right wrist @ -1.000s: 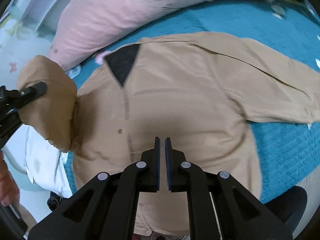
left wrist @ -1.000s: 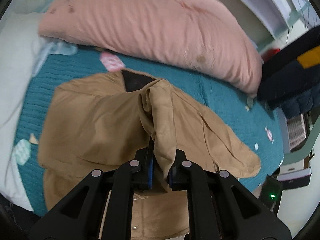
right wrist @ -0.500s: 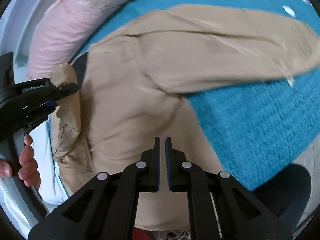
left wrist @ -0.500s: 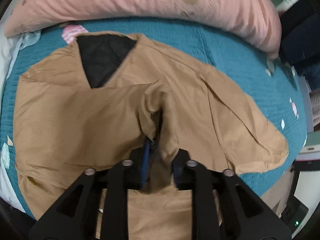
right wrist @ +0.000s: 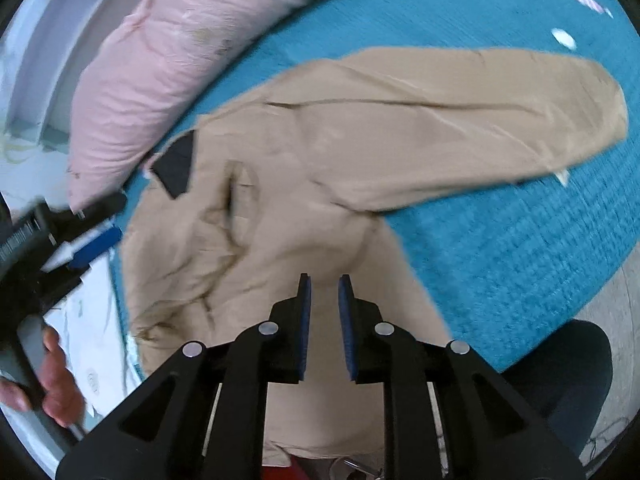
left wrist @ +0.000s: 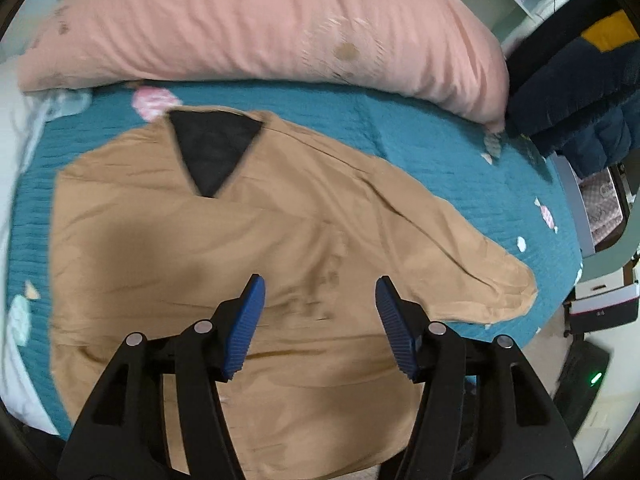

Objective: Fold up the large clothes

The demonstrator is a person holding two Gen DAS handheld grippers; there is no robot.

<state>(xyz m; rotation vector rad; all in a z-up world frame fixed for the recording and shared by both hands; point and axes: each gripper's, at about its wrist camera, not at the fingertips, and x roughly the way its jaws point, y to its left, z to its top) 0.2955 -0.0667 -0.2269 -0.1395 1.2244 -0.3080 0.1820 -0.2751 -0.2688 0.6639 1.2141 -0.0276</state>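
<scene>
Tan shirt (left wrist: 168,264) lies seemingly flat under both opening, empty claws, left (left wrist: 320,296), right (right wrist: 325,294)

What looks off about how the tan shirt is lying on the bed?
One sleeve of the tan shirt lies rumpled across its front, while the other sleeve still sticks out flat over the teal bedspread.

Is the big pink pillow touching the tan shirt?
Apart. In the left wrist view a strip of teal blanket shows between the pink pillow and the tan shirt.
</scene>
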